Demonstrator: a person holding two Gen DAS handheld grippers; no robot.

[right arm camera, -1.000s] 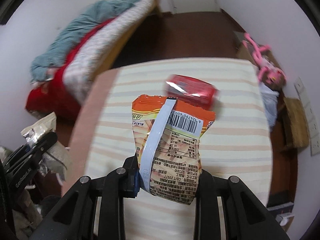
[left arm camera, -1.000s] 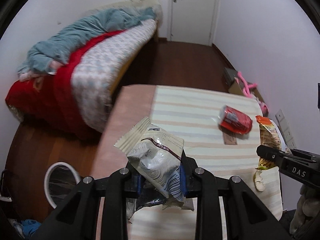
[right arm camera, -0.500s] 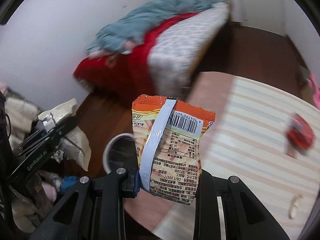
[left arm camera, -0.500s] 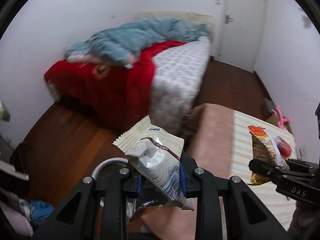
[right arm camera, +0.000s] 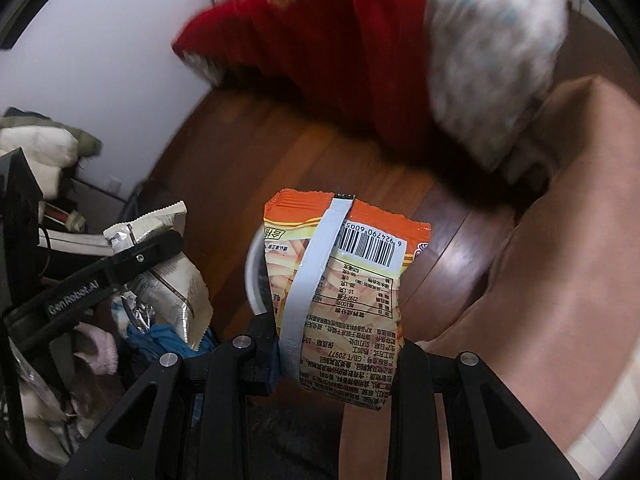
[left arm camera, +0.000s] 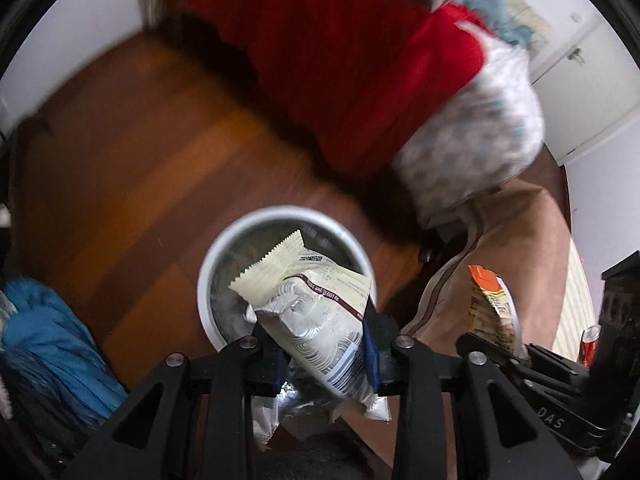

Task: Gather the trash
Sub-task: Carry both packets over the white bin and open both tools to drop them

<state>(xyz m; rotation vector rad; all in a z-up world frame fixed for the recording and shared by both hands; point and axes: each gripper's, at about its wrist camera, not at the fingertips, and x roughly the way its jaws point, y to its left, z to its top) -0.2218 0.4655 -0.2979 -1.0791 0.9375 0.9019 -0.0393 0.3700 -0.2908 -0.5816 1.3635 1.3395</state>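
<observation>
My left gripper (left arm camera: 324, 344) is shut on a cream and silver snack wrapper (left arm camera: 316, 304) and holds it above the white-rimmed trash bin (left arm camera: 224, 248) on the wooden floor. My right gripper (right arm camera: 336, 344) is shut on an orange snack bag (right arm camera: 340, 280) with a barcode, held above the same bin, whose rim (right arm camera: 252, 264) shows behind the bag. The orange bag also shows at the right of the left wrist view (left arm camera: 490, 304). The left gripper with its wrapper (right arm camera: 160, 256) shows at the left of the right wrist view.
A bed with a red blanket (left arm camera: 360, 60) and patterned quilt (left arm camera: 480, 140) stands beyond the bin. The table with a pink-brown cloth (right arm camera: 560, 240) is on the right. Blue cloth (left arm camera: 44, 340) and clutter (right arm camera: 48, 340) lie on the floor at left.
Both grippers have swung left and down from over the table to the floor beside the bed. The trash bin now lies right under the held wrappers.
</observation>
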